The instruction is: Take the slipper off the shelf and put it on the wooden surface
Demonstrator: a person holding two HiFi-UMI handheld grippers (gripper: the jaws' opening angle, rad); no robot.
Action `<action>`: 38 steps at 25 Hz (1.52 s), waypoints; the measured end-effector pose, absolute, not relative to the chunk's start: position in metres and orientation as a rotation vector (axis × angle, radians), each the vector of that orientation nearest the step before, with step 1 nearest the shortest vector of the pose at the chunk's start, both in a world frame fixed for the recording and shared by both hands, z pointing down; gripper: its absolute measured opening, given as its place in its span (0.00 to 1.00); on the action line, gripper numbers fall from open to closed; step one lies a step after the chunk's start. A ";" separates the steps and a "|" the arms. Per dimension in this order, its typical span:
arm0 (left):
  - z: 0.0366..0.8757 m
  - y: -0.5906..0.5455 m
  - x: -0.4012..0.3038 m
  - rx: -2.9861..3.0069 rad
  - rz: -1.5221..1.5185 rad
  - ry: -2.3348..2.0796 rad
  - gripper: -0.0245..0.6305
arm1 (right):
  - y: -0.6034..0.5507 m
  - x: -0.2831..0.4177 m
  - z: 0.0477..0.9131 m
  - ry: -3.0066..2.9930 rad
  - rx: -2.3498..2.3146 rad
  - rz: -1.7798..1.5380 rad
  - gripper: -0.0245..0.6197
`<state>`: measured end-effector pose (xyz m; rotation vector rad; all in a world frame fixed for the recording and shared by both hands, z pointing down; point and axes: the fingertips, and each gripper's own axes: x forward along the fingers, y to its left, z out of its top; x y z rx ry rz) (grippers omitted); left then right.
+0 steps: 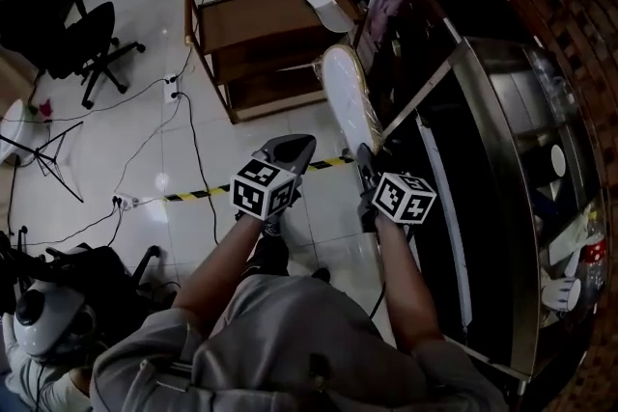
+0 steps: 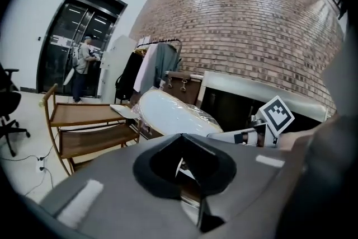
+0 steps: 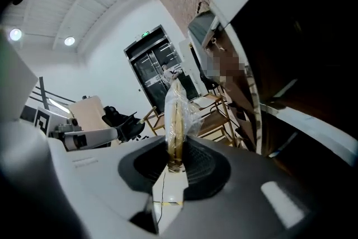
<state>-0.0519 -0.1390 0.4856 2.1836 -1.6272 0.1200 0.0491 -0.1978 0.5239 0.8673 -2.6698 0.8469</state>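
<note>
A plastic-wrapped slipper (image 1: 350, 101) is pinched at one end by the right gripper (image 3: 176, 168), the left gripper (image 2: 182, 170) is closed on nothing, and a drop may be caused by the slick wrap.

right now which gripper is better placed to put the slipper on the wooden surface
Right. The right gripper is shut on the plastic-wrapped slipper, held edge-on between its jaws. The left gripper is shut with nothing in it. The wooden cart top lies ahead of both.
</note>
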 end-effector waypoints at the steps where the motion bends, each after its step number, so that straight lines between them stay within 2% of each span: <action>1: 0.487 -0.146 -0.068 2.175 0.107 -1.638 0.05 | -0.206 0.033 0.524 -2.666 0.856 0.830 0.13; 8: 0.498 -0.190 -0.182 2.127 0.053 -1.661 0.05 | -0.261 -0.081 0.522 -2.638 0.836 0.752 0.13; 16: 0.505 -0.223 -0.277 2.062 0.015 -1.708 0.05 | -0.300 -0.185 0.522 -2.627 0.769 0.717 0.13; 28: 0.512 -0.296 -0.373 1.943 0.028 -1.847 0.05 | -0.387 -0.302 0.554 -2.624 0.620 0.753 0.13; 38: 0.529 -0.354 -0.421 1.765 0.042 -1.918 0.05 | -0.473 -0.376 0.604 -2.542 0.530 0.812 0.13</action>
